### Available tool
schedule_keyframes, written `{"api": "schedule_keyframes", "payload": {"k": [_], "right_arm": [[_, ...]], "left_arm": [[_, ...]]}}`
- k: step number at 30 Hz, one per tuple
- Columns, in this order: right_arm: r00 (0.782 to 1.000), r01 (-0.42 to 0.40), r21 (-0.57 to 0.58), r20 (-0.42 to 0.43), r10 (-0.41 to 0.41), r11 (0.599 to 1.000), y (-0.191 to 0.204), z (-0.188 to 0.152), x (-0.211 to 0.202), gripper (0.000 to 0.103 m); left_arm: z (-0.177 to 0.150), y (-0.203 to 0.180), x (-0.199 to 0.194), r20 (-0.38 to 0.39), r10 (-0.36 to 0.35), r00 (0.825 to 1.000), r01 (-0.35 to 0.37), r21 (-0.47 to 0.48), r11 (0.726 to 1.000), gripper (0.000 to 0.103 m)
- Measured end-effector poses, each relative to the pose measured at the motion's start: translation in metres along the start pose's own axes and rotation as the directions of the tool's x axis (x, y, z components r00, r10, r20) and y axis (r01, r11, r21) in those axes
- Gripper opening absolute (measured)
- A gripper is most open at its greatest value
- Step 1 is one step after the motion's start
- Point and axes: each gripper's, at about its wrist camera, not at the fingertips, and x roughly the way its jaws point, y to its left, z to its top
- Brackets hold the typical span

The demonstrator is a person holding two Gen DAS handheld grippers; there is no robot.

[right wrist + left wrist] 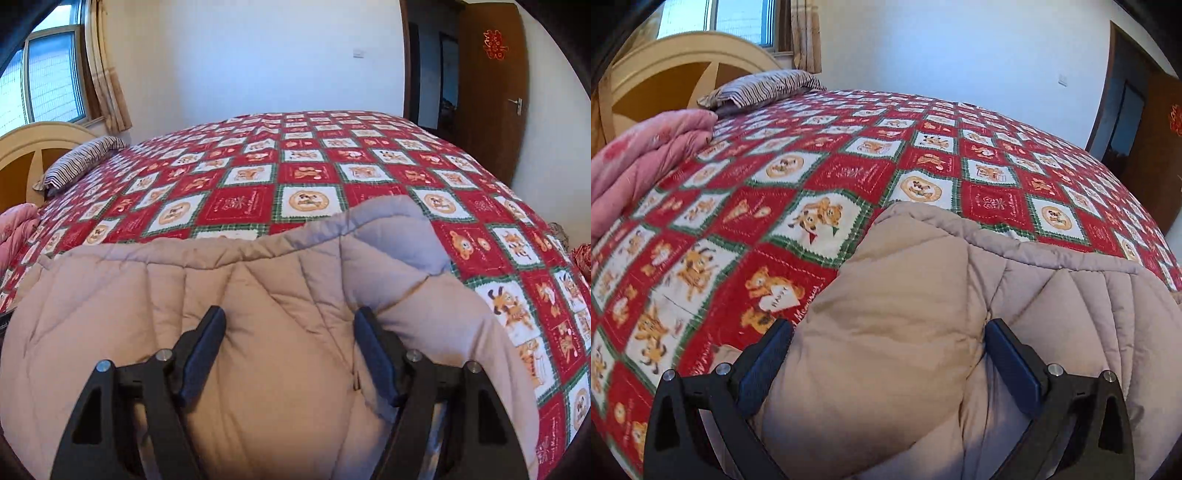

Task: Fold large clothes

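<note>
Beige quilted coat (905, 295) lies bunched at the near edge of the bed (849, 155), spread along that edge on the red, white and green patchwork bedspread (303, 177); in the right wrist view the same coat (184, 288) fills the lower half of the picture, its stitched hem running across and a greyer fold rising toward the right; our left gripper (888, 338) has its jaws wide apart, with a puffy mound of the coat swelling up between them; the inner faces of both fingers touch the fabric, but we cannot tell whether they pinch it or merely straddle it; our right gripper (290, 326) is likewise spread, less widely, its fingers set on either side of a padded bulge of the coat and pressing into the cloth at both sides; whether it truly has hold of the cloth we cannot tell; a folded pink quilt (646, 162) sits at the left edge of the bed, toward the head; a striped pillow (761, 86) rests at the far left corner against the cream headboard (665, 74); behind it stand a window (48, 81) with a tan curtain (107, 74); a brown door (491, 92) stands open beyond the far right corner of the bed
</note>
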Motion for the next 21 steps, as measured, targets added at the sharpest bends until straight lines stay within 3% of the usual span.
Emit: {"api": "schedule_keyframes", "payload": {"k": [21], "right_arm": [[0.995, 0.014, 0.007, -0.095, -0.013, 1.0, 0.001, -0.003, 0.031, 0.08]], "left_arm": [[-0.004, -0.001, 0.011, -0.032, 0.016, 0.999, -0.017, -0.029, 0.999, 0.102]]}}
